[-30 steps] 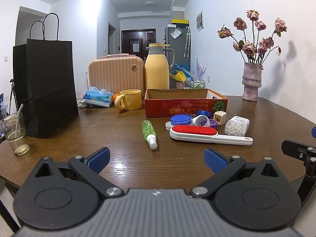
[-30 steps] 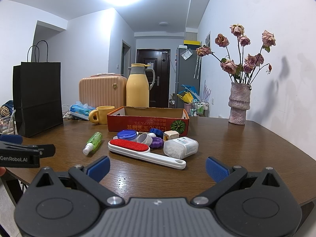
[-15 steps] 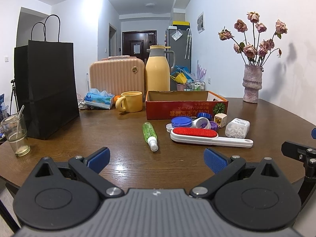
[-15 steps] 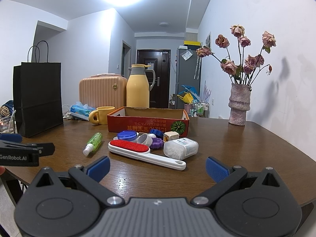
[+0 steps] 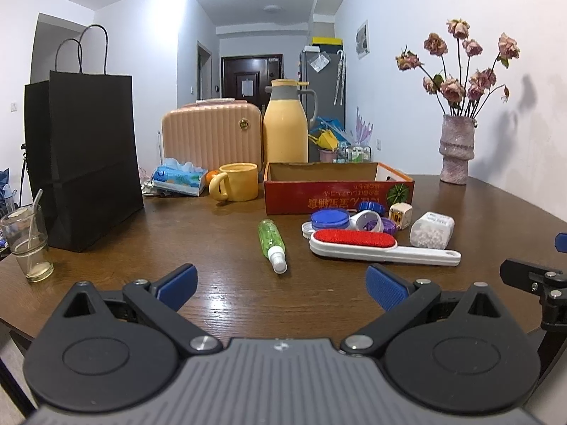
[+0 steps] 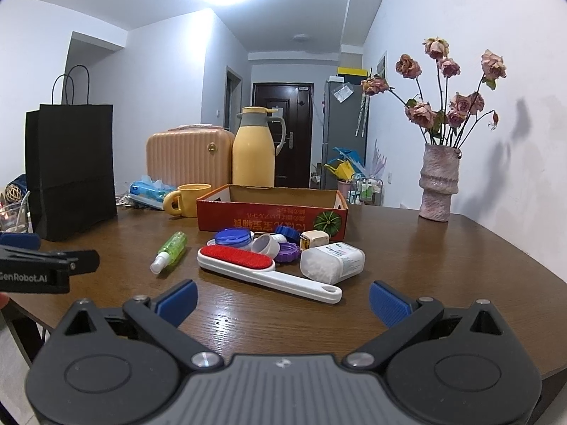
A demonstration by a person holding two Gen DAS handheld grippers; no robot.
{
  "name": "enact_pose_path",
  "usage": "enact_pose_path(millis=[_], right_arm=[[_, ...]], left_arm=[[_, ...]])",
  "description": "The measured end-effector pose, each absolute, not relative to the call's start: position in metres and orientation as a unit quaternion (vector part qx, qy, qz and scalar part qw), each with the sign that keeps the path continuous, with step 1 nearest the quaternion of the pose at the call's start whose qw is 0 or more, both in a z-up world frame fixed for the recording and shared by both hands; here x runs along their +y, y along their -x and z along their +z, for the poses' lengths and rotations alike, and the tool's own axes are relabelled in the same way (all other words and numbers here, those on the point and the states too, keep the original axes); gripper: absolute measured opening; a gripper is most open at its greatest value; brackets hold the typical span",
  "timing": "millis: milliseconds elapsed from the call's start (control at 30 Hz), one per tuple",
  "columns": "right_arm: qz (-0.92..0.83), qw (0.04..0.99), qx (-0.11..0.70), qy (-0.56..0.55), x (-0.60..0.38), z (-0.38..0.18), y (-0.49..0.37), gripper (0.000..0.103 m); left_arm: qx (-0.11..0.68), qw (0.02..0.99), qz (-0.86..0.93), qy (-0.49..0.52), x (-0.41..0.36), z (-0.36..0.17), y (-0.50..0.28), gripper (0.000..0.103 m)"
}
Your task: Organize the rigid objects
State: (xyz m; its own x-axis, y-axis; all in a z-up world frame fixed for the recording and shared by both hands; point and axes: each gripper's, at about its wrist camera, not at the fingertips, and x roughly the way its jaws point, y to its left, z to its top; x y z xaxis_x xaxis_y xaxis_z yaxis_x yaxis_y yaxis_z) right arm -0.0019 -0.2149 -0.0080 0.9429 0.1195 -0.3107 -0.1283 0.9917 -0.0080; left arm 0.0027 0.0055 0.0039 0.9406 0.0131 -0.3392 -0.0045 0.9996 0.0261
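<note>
**Wooden worktop, sorting not yet begun**

Brown wooden worktop (image 5: 496,205) carries the loose items: a green spray bottle (image 5: 271,241) left of a red-and-white lint brush (image 5: 372,246), with blue lids and a white pill jar (image 5: 430,230) clustered beside it. All lie just near of the red cardboard box (image 5: 336,196). Left claw (image 5: 280,283) and right claw (image 6: 281,297) both hover spread and empty. Likely next: reach far, pinch one item, and carry it into the box.

Lying flat mid-bench before an open red cardboard box (image 5: 338,191): green spray bottle (image 5: 271,244), white nozzle toward the near edge; white lint brush (image 5: 375,248) with red pad; clear pellet-filled container (image 5: 430,230) on its side; blue lids (image 5: 329,219) clustered against the box.
</note>
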Motion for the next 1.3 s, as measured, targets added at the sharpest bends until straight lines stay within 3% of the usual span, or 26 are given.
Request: enact_pose_path(millis=[1300], right_arm=[[0.103, 0.969, 0.225, 0.01, -0.203, -0.033, -0.146, 0.103]], left_arm=[[0.239, 0.971, 0.006, 0.005, 0.019, -0.026, -0.139, 0.103]])
